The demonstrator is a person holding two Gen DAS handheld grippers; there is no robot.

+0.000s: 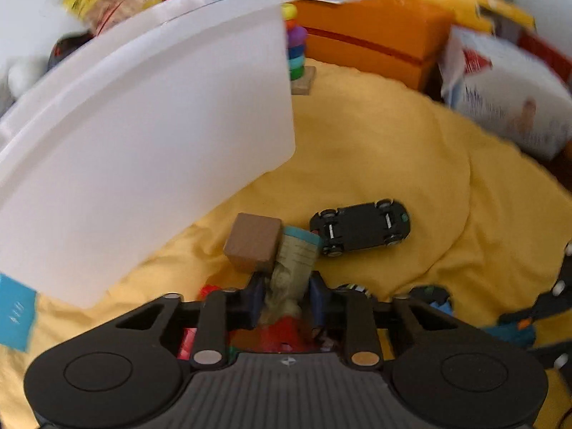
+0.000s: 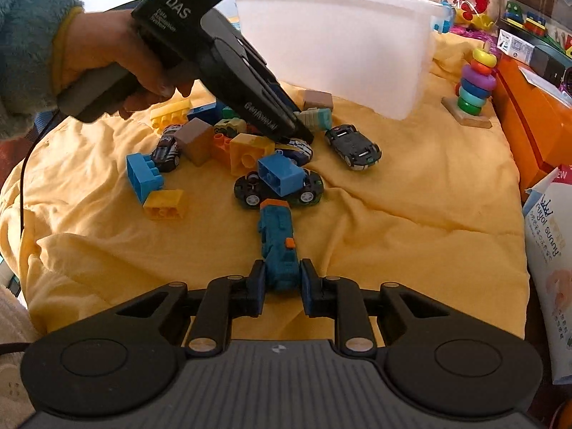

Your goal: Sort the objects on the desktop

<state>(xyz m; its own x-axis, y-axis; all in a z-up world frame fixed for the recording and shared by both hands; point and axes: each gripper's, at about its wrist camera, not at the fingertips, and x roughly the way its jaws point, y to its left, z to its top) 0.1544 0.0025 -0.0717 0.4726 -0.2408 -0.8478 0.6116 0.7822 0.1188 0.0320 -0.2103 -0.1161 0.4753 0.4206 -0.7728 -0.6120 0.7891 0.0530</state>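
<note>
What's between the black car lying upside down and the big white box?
Nothing, only bare yellow cloth between the overturned black car and the white box, in the left wrist view.

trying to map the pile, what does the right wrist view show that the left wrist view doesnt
Only the right wrist view shows the blue brick atop an upturned car, the yellow brick, the person's hand, and the right gripper shut on a teal toy. Only the left wrist view shows the left gripper shut on a pale toy. Both show the white bin, ring stacker and yellow cloth.
</note>
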